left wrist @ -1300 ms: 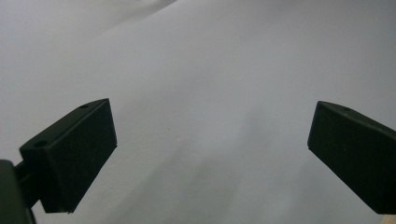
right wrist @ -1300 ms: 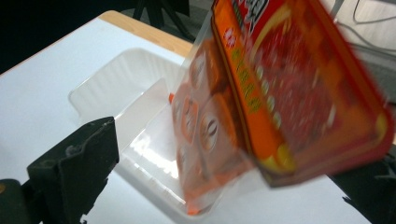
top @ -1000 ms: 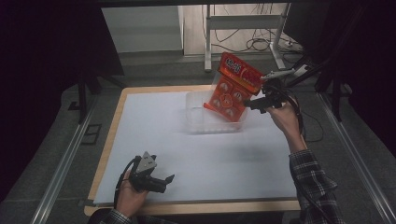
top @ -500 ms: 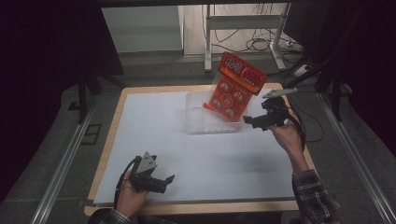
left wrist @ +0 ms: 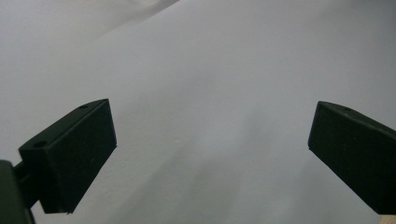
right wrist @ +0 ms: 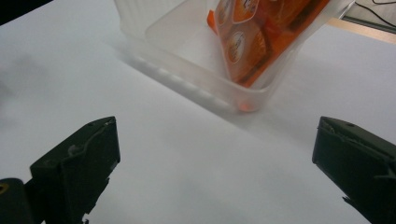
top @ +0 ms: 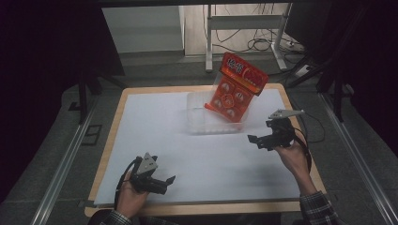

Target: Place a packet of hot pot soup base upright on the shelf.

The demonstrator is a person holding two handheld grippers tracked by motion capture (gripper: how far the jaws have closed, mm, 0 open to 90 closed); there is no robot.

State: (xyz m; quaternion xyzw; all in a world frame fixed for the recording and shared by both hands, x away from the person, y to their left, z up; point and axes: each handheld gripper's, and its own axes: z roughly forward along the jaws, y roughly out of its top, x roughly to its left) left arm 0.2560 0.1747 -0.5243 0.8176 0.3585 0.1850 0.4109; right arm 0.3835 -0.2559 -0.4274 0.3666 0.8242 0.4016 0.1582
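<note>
High view: a clear plastic tub sits toward the far side of a white-covered worktop. An orange snack packet stands tilted inside the tub, its lower end down in the tub and its top leaning out over the tub's far right rim. A second ago the right tool was up beside the packet's right edge; now it has drawn back toward the person and hangs near the tub's right front corner, apart from both packet and tub, its jaws apart and holding nothing. That suggests the packet has been released into the tub and the placing step is done. The left tool has stayed low on the worktop, well in front of the tub and to its left, near the front edge.

Left gripper view: the two black jaws stand wide apart over bare white worktop, nothing between them.

Right gripper view: the jaws stand wide apart and empty. Beyond them lies the tub, with the orange packet leaning inside against its wall.
</note>
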